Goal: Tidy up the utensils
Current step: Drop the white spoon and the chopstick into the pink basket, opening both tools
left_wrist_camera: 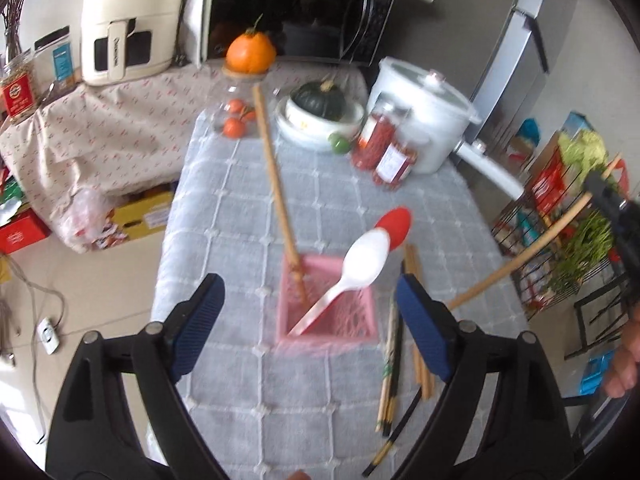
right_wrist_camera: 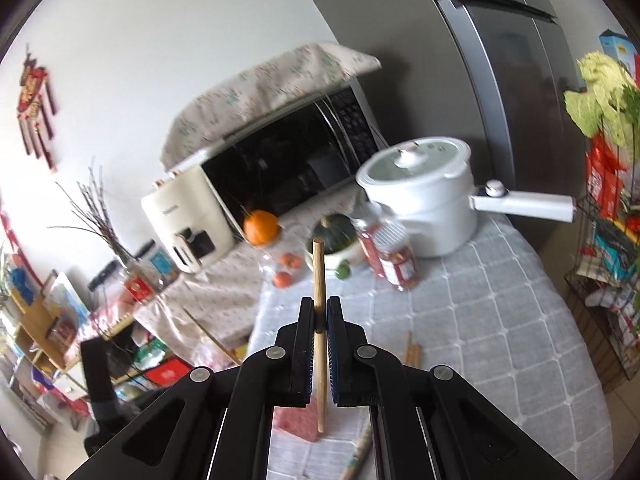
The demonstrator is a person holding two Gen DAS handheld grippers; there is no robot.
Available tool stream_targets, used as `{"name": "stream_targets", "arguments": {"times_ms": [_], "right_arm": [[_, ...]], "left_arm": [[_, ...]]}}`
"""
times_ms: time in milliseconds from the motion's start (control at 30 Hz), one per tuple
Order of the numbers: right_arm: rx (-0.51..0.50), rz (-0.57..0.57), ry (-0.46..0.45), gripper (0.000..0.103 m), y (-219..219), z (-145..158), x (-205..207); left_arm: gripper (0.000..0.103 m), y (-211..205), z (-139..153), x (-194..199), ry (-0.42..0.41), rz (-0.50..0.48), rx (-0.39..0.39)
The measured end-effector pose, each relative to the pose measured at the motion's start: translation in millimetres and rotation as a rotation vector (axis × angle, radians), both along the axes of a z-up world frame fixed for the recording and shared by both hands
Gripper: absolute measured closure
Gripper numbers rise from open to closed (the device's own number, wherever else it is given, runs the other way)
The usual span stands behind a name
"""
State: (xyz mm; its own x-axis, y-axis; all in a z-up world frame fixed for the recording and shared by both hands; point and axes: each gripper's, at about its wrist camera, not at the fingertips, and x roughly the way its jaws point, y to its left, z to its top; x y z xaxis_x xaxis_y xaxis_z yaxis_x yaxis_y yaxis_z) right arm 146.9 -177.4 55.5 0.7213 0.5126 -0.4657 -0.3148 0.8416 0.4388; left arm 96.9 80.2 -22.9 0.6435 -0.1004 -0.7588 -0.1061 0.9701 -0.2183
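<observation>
Right gripper: clamped on one chopstick. Left gripper: jaws wide, empty. Advice: tip it upright over pink basket, then release.

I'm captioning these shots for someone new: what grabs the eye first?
The pink basket at the centre of the grey tablecloth, with a white spoon and a wooden stick leaning out of it. The right gripper pinches a chopstick; a white pot stands behind.
</observation>
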Motion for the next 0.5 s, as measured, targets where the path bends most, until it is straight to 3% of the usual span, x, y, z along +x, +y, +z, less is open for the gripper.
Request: {"name": "stream_targets", "arguments": {"times_ms": [67, 267, 500], "right_arm": [[0.029, 0.012, -0.032, 0.097, 4, 7, -5], [0.080, 0.039, -0.123, 0.097, 16, 18, -15], [0.046, 0.080, -0.132, 0.097, 47, 4, -11]], "left_arm": [[0.005, 7, -8, -3, 0.055, 0.025, -0.003], [0.004, 27, -36, -8, 0.136, 0.066, -0.047], [0.004, 25, -36, -9, 0.145, 0.054, -0.068]]}}
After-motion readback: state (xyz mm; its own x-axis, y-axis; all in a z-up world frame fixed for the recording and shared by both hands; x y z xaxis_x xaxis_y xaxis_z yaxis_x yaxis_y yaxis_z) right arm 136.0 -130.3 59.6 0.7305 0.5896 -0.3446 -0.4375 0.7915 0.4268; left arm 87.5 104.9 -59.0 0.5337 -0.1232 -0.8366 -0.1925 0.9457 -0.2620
